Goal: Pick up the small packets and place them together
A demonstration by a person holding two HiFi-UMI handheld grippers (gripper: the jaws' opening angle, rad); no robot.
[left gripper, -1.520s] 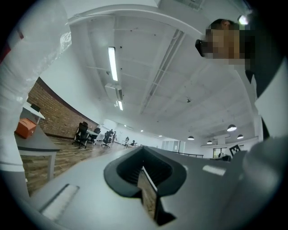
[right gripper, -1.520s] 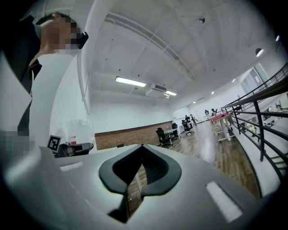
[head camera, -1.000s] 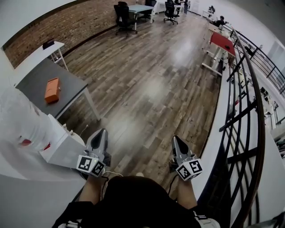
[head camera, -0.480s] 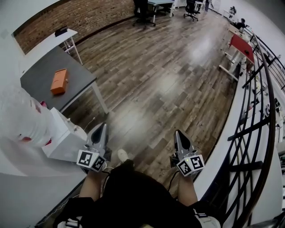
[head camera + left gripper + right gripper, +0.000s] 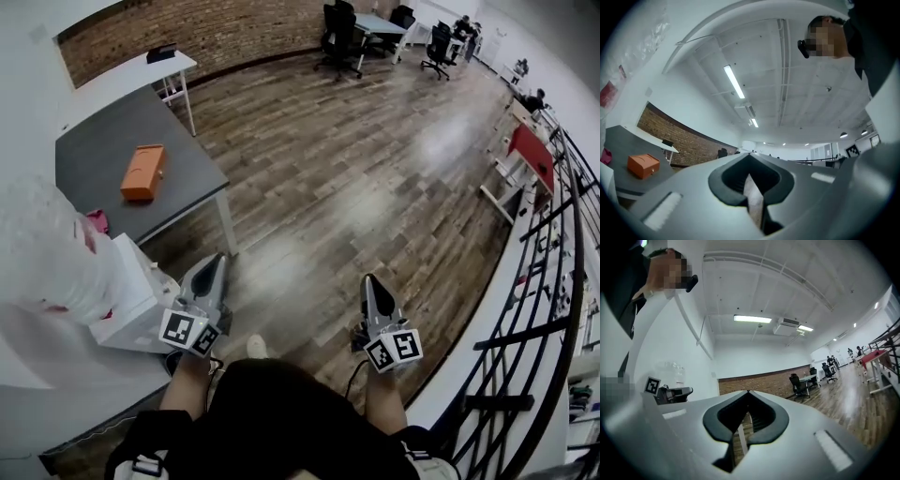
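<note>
Holding your left gripper (image 5: 218, 262) and right gripper (image 5: 370, 282) pinched closed and empty made sense, I guess. No packets showed within reach yet.

The left hand-held gripper (image 5: 750, 155) holds its jaws together, empty; an orange box (image 5: 643, 165) sits on the grey surface (image 5: 618, 140).

Wooden floor (image 5: 375, 187), brick wall (image 5: 225, 28)

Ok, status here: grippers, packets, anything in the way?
Left gripper shut, empty. Right gripper shut, empty. No packets made out; orange box on grey table, ahead left. White box beside left gripper.
</note>
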